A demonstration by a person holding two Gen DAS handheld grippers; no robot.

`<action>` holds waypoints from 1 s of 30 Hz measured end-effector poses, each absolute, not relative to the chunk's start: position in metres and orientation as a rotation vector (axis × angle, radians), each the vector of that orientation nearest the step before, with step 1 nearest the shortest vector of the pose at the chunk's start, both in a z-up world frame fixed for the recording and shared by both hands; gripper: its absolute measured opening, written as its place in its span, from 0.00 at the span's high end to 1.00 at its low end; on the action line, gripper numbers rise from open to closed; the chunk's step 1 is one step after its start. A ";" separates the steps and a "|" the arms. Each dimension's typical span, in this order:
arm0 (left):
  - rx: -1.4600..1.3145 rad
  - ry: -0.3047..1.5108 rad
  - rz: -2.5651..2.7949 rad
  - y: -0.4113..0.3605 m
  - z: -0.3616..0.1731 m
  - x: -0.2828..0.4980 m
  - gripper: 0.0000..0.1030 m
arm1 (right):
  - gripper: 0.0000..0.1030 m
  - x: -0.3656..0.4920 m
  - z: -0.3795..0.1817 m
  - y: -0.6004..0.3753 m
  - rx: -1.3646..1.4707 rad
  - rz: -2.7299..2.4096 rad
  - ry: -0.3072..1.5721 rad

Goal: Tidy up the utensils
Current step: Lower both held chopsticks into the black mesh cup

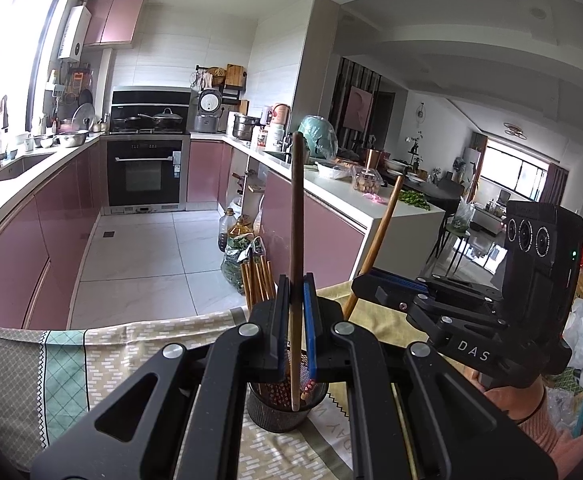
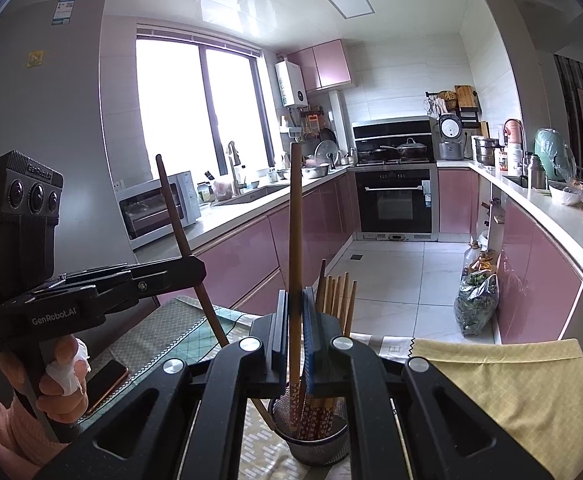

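left wrist view: rides the left gripper [image 1: 296,312], close over the mesh holder [image 1: 285,404], facing oven [image 1: 144,172] and dining area | right wrist view: rides the right gripper [image 2: 294,320], facing window [image 2: 199,108] and sink side | shared: mesh holder, oven, each other's gripper

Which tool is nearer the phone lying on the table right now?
Left. The left tool is held up beside the phone; the right tool is farther off, over the mesh holder, gripping a chopstick.
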State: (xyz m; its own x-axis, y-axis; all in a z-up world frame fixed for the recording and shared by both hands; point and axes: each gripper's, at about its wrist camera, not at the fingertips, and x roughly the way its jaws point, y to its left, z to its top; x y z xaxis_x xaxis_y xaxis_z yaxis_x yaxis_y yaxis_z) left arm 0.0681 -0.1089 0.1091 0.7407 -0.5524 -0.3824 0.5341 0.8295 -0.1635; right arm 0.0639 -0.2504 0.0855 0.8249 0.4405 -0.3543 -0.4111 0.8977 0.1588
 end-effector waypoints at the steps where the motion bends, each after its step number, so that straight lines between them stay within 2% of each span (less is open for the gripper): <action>1: -0.045 0.434 -0.596 -0.111 0.111 0.071 0.93 | 0.94 0.064 0.085 -0.250 0.078 0.451 0.397; 30: -0.030 0.519 -0.589 -0.114 0.108 0.102 0.93 | 0.94 0.087 0.080 -0.244 0.085 0.421 0.454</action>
State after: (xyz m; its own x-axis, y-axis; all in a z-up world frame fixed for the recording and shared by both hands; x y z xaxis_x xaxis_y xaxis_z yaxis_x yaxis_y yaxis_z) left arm 0.1015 -0.1139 0.1084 0.7071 -0.5378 -0.4592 0.5229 0.8348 -0.1726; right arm 0.0866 -0.2437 0.0797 0.8144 0.4128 -0.4078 -0.3752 0.9107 0.1724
